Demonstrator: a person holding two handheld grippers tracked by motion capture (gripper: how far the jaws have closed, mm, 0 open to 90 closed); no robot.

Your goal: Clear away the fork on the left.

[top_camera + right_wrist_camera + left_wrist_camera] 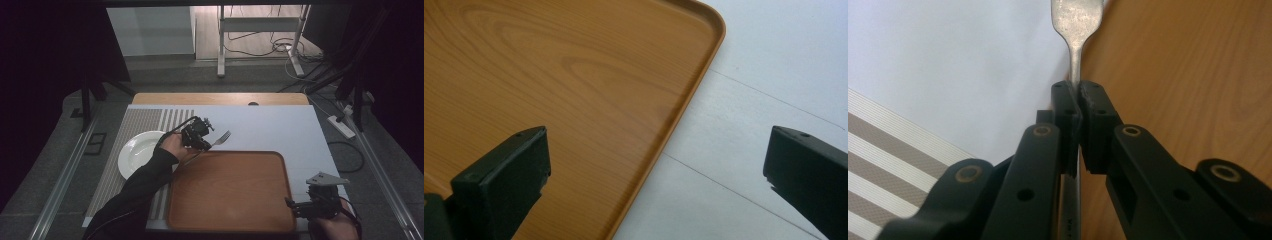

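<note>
Metal fork [220, 138] clamped by handle, tines outward, above wooden tray's [235, 220] far-left corner.

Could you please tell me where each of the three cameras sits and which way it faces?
High view: above the person's side, looking forward and down on the table, tray, plate and fork; both forearms and tools show.
Left gripper view: rides the left tool, looking along its jaws shut on the fork's handle, at the tray's edge.
Right gripper view: rides the right tool, looking down past open jaws at a tray corner.
Shared: all three views show the tray and the table.
</note>
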